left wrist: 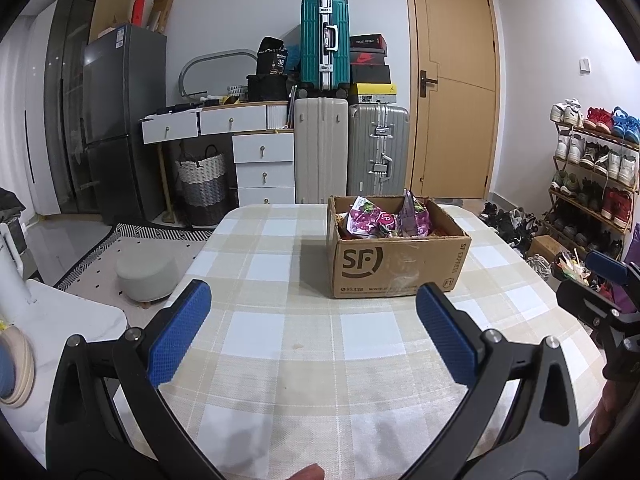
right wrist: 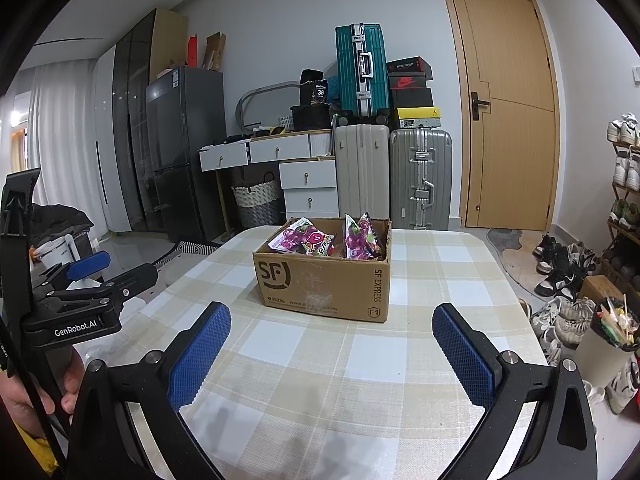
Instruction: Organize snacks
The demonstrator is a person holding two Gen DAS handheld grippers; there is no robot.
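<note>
An open cardboard SF box (left wrist: 396, 264) stands on the checked tablecloth (left wrist: 304, 360) toward the far side; it also shows in the right wrist view (right wrist: 320, 280). Purple and pink snack bags (left wrist: 376, 220) stand inside it, also seen in the right wrist view (right wrist: 320, 240). My left gripper (left wrist: 314, 312) is open and empty, held over the near part of the table, short of the box. My right gripper (right wrist: 332, 336) is open and empty, also short of the box. The left gripper shows at the left edge of the right wrist view (right wrist: 88, 268).
Suitcases (left wrist: 348, 152), white drawers (left wrist: 260, 160) and a dark fridge (left wrist: 116, 120) stand behind the table. A shoe rack (left wrist: 592, 176) and loose shoes lie to the right. A small stool (left wrist: 148, 276) sits on the floor at left. A full bin (right wrist: 608, 352) stands right of the table.
</note>
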